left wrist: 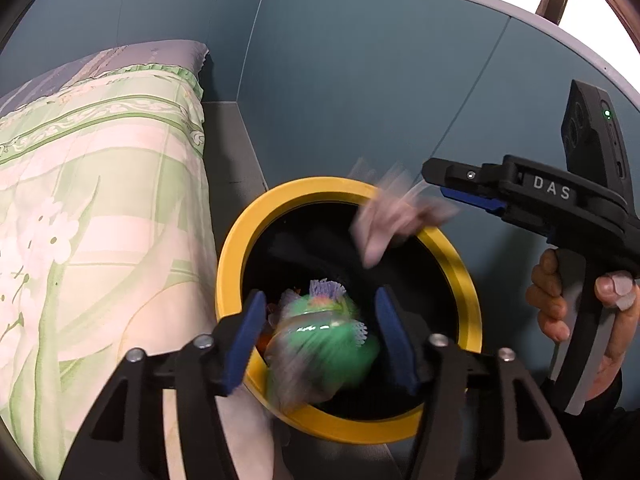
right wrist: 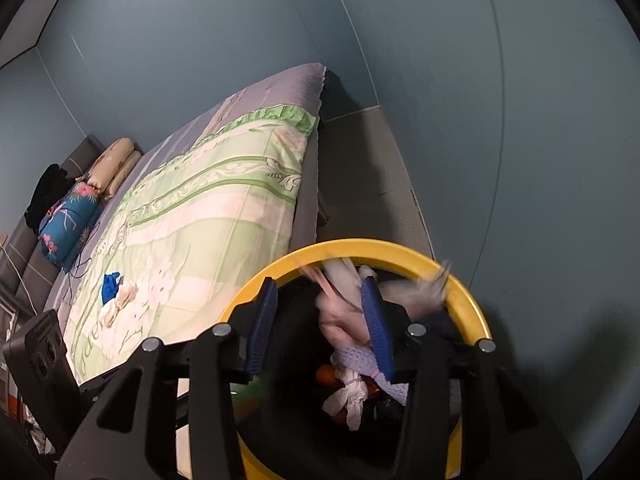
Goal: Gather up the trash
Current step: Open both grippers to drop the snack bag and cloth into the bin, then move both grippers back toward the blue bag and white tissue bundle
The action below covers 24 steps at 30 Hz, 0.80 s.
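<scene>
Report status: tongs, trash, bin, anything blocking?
Both tongs open over the yellow bin: left tongs, right tongs. Green wrapper and pale scrap blurred, dropping in. Bin mouth unobstructed.

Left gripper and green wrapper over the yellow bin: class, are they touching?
Apart. The left wrist view shows the blurred green wrapper between the open left gripper pads, gaps visible either side.

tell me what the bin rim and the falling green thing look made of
Bin rim: smooth yellow plastic by the look, even colour with a matte sheen. Green wrapper: probably thin glossy plastic film, crinkled with bright highlights, though motion blur leaves that uncertain.
</scene>
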{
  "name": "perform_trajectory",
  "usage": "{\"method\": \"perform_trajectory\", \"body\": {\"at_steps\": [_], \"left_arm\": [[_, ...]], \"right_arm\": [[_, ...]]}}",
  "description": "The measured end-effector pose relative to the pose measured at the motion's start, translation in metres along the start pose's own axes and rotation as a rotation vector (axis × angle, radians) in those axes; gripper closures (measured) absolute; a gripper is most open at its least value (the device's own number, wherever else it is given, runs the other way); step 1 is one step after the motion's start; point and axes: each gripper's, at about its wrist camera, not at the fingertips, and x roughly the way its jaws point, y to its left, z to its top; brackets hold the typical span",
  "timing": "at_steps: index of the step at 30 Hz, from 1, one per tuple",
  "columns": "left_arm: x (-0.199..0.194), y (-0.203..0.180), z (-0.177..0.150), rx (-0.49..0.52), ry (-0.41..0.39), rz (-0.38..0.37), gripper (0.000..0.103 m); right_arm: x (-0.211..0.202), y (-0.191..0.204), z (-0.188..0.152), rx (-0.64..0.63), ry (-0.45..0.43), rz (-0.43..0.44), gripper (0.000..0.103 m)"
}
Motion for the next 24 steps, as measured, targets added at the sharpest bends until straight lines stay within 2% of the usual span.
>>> {"method": "perform_trajectory", "body": {"at_steps": [8,13,19,24], "left_arm": [[-0.02,0.01,0.005,-0.013,-0.042,0.038,0.029],[-0.04,0.033,0.013,-0.063,-0.087,0.08,0.019],[-0.07,0.063,0.019,-0.123,-0.147,0.131,0.015],[-0.093,0.091,0.024,-0.173,-0.196,0.187,0.011]], "right_arm": [[-0.013,-0.002,0.005,0.009,-0.064,-0.004,0.059],[-0.022,0.004,0.008,-0.008,-0.124,0.012,0.045],[-0.027,0.025,0.011,-0.056,-0.173,0.076,0.03],[-0.027,0.055,0.013,-0.134,-0.201,0.134,0.022]]}}
